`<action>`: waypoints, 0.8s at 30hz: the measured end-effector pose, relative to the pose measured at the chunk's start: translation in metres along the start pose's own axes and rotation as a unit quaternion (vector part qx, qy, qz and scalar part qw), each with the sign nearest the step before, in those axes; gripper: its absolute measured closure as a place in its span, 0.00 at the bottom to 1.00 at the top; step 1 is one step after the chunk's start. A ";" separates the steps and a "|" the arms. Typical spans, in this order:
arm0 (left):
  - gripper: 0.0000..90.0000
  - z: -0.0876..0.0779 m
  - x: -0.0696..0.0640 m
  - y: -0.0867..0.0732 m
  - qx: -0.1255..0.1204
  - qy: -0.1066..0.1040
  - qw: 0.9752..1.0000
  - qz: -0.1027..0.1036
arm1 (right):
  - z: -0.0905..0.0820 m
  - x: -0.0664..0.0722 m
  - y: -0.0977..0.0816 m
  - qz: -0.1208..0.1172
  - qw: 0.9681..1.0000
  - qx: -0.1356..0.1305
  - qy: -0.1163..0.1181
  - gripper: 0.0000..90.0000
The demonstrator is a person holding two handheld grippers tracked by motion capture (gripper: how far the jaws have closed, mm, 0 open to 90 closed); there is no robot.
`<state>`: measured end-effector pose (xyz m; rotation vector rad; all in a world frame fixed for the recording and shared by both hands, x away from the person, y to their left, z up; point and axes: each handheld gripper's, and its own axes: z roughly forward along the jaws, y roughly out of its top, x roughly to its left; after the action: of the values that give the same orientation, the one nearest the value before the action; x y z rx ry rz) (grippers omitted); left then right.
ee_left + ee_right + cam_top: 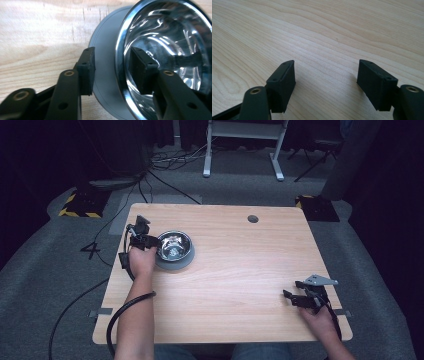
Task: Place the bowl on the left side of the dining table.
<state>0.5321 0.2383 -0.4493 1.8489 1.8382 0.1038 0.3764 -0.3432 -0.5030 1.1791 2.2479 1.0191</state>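
A shiny steel bowl (pixel 174 246) on a grey round base (pixel 176 265) stands at the left of the wooden table (pixel 240 270). My left gripper (pixel 152 241) reaches the bowl's left rim from the near side. In the left gripper view the bowl (pixel 165 37) is close up. The left gripper (pixel 112 72) straddles its rim, one pad inside the bowl, the other outside over the grey base (pixel 105 50). A gap shows on each side of the rim, so the gripper is open. My right gripper (pixel 292 289) rests open near the table's front right, with bare wood between its pads (pixel 325 80).
A round cable hole (pixel 253 218) sits near the table's far edge. Beyond the table are the white legs of a desk frame (pixel 240 150), floor cables, and yellow-black striped plates (pixel 80 205) on the grey carpet. A black cable (pixel 120 315) trails from the left gripper.
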 end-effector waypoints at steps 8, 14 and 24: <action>0.52 -0.031 -0.016 0.001 -0.039 0.016 0.998 0.052 | 0.000 0.000 0.000 0.000 1.000 0.000 0.000 0.34; 0.51 -0.055 -0.037 -0.007 -0.049 -0.007 0.994 0.093 | 0.000 0.000 0.000 0.000 1.000 0.000 0.000 0.34; 0.51 -0.092 -0.036 -0.030 -0.087 -0.064 0.988 0.106 | 0.000 0.000 0.000 0.000 1.000 0.000 0.000 0.34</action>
<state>0.4647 0.2308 -0.3715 1.8763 1.4933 0.2097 0.3764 -0.3432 -0.5030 1.1790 2.2475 1.0191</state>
